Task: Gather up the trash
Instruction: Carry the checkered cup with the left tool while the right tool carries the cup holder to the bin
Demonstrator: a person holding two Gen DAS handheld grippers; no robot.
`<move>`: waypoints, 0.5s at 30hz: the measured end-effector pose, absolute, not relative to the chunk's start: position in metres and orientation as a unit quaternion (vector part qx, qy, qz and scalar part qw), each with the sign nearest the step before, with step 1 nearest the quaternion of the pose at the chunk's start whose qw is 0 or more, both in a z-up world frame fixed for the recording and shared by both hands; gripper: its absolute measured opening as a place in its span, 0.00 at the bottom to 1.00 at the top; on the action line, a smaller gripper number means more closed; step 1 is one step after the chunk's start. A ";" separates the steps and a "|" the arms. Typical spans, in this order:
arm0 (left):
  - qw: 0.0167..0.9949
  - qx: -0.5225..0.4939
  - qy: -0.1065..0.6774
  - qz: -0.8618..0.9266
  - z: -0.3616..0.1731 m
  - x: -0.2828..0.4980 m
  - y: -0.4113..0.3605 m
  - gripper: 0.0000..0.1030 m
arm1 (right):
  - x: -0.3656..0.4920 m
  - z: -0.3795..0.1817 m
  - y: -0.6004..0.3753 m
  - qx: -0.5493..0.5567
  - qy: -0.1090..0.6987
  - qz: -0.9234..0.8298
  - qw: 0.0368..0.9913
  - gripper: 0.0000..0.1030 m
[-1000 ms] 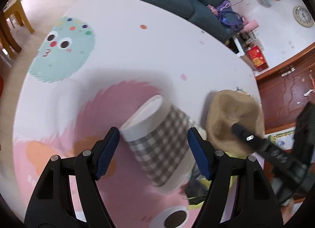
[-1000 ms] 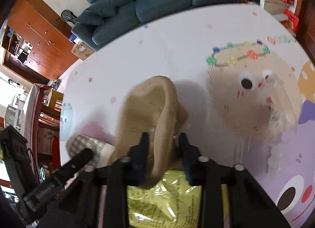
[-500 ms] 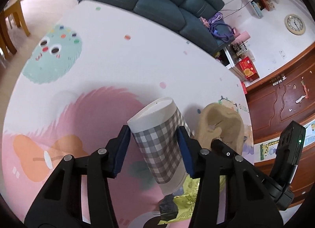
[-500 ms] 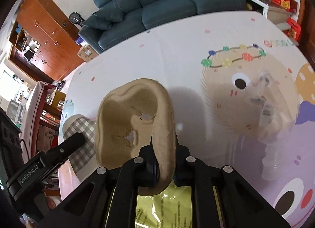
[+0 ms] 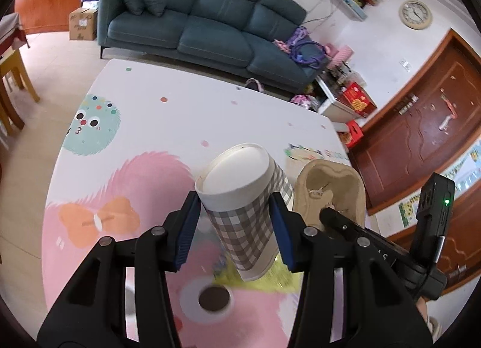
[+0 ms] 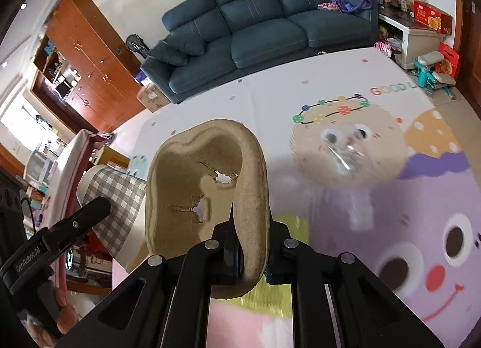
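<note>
Checked paper cup [image 5: 247, 215] clamped by left gripper [image 5: 234, 227].
Right gripper [image 6: 251, 242] pinches pulp tray [image 6: 204, 191] rim above play mat [image 6: 390, 197].

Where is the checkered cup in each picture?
Left wrist view: the cup is in the middle, tilted, squeezed between the left gripper's blue pads.
Right wrist view: the cup is at the left edge, partly hidden behind the brown tray that the right gripper pinches.
Shared landmark: the blue sofa is at the top of both.
</note>
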State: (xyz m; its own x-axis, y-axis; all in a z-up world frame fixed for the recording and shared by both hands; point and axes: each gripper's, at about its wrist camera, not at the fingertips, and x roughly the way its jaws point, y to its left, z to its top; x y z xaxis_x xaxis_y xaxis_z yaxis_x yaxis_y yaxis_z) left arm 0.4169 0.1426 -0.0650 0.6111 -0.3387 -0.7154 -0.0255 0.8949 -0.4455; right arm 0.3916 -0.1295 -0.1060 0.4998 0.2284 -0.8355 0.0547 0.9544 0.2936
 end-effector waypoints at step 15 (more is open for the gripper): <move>0.856 -0.155 0.453 -0.196 -0.006 0.201 0.106 0.42 | 0.146 -0.047 -0.191 0.129 0.510 0.054 0.848 0.11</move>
State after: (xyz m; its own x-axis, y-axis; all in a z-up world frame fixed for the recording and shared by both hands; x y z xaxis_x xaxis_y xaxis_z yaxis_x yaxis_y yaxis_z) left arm 0.2012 0.1061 -0.0064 0.5119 -0.4762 -0.7149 0.1947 0.8749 -0.4434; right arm 0.1459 -0.1906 -0.0474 0.4730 0.2238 -0.8521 0.0401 0.9607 0.2746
